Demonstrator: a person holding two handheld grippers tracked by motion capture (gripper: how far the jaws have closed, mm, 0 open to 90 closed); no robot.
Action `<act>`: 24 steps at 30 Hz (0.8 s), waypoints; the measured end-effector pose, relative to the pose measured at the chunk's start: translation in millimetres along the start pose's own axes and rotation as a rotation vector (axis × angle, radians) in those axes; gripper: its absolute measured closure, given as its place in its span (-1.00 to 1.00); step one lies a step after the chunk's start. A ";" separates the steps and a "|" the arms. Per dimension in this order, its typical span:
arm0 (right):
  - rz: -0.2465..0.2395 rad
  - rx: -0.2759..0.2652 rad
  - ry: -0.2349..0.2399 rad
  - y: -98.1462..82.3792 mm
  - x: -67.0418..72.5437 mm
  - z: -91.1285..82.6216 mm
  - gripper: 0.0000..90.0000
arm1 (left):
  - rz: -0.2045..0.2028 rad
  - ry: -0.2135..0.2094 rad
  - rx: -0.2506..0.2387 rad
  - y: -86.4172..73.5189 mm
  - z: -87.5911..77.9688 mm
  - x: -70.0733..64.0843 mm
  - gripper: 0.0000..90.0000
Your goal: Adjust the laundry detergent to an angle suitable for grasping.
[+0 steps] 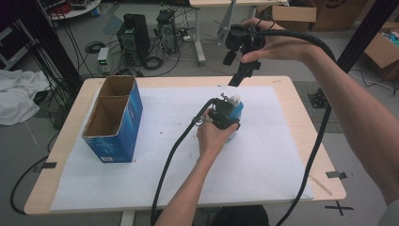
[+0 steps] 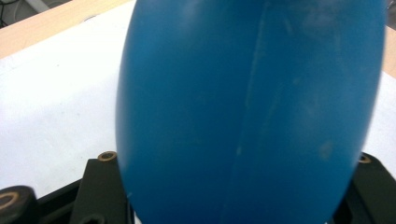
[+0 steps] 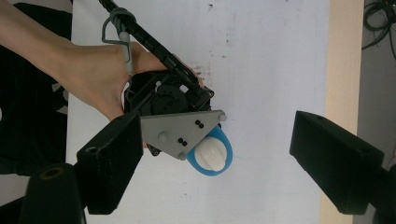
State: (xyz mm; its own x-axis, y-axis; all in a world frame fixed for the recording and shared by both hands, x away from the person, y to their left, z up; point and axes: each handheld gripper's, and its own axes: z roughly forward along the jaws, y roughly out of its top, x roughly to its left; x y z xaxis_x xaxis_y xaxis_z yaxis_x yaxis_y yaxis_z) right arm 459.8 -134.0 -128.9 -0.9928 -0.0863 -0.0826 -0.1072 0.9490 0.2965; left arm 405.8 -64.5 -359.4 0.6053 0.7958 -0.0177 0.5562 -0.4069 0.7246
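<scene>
My left gripper (image 1: 230, 115) stands low over the middle of the white paper sheet (image 1: 155, 141) that covers the light wooden table (image 1: 301, 122), and its two black jaws sit against the sides of a blue rounded rubber bulb with a white top (image 3: 212, 156). In the left gripper view the bulb's smooth blue body (image 2: 252, 112), with a faint moulded seam running down it, rises between the two jaws from edge to edge; the jaws are narrowed onto it and I hold it upright on the sheet. My right gripper (image 1: 237, 66) hangs high above the far edge of the table, well apart from the bulb, pointing down; in its own view its jaws stand wide with nothing between them but bare sheet. An open blue cardboard box with two compartments (image 1: 115, 117) stands on the left part of the sheet, well apart from the bulb.
</scene>
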 end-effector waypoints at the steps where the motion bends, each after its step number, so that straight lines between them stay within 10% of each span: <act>1: 0.000 0.001 0.000 -0.1 0.0 0.0 -0.62 | 0.001 -0.001 0.000 0.0 0.0 0.2 -0.10; 24: 0.003 0.005 -0.004 -3.5 0.1 -0.7 -0.62 | 0.058 -0.017 -0.014 -1.0 -3.2 2.6 -0.02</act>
State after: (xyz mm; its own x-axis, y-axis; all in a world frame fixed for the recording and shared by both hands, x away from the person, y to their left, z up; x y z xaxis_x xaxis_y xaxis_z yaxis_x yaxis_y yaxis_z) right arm 460.0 -137.5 -129.2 -0.9929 -0.0828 -0.0854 -0.1044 0.9508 0.2916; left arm 405.0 -60.6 -358.0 0.6459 0.7633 0.0135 0.5119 -0.4462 0.7341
